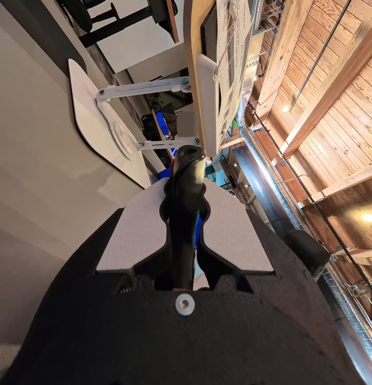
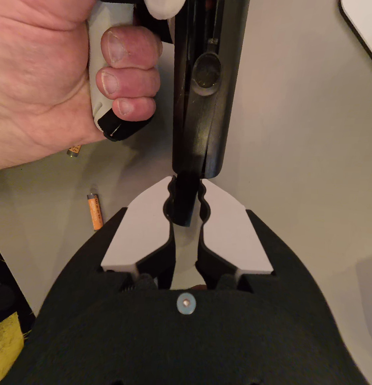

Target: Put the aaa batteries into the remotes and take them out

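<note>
Two white-padded black grippers meet on one long black plastic remote (image 2: 201, 100). In the right wrist view the pale grey tabletop (image 2: 295, 166) fills the background, and the remote runs from 12 o'clock down to the centre, its back open with a round recess showing. A person's hand (image 2: 45, 83) at 10 o'clock grips the white handle of the other tool. The right gripper (image 2: 186, 200) has its jaws pinching a narrow black cover piece (image 2: 184, 200) that juts from the remote's lower end, right at the fingertips. An orange AAA battery (image 2: 95, 211) lies on the table at 8 o'clock, and a second battery (image 2: 74, 150) peeks from under the hand at 9 o'clock.

In the left wrist view the left gripper (image 1: 186, 193) has its jaws clamped on the remote (image 1: 187, 177), which sticks out past the fingertips toward 12 o'clock.
</note>
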A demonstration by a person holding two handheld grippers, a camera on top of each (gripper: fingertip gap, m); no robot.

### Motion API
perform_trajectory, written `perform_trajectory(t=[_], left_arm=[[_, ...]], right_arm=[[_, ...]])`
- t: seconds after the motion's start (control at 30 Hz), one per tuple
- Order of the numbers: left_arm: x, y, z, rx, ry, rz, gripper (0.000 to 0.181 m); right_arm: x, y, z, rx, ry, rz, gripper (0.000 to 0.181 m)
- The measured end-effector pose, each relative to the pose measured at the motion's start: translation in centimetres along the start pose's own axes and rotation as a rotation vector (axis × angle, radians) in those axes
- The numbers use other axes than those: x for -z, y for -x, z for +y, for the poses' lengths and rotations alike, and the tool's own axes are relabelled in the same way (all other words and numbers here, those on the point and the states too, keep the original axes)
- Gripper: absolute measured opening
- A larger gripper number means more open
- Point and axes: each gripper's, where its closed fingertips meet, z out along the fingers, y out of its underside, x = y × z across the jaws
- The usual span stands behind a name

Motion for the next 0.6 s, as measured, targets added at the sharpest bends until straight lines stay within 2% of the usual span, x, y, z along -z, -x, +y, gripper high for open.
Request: perform_trajectory(t=[0.2,0.4,0.6], left_arm=[[-0.11,0.01,0.34,0.008,0.011,0.002,0.024],[-0.03,0.10,0.12,0.013,0.002,0.000,0.024],[0.04,0.33,-0.05,0.034,-0.004,0.002,0.024]], right_arm=[[0.06,-0.33,0.48,0.083,0.064,0.042,0.019],[0.13,-0.09,0.32,0.045,0.091,-0.004,0.020],[0.15,0.15,0.23,0.037,0.114,-0.020,0.028]])
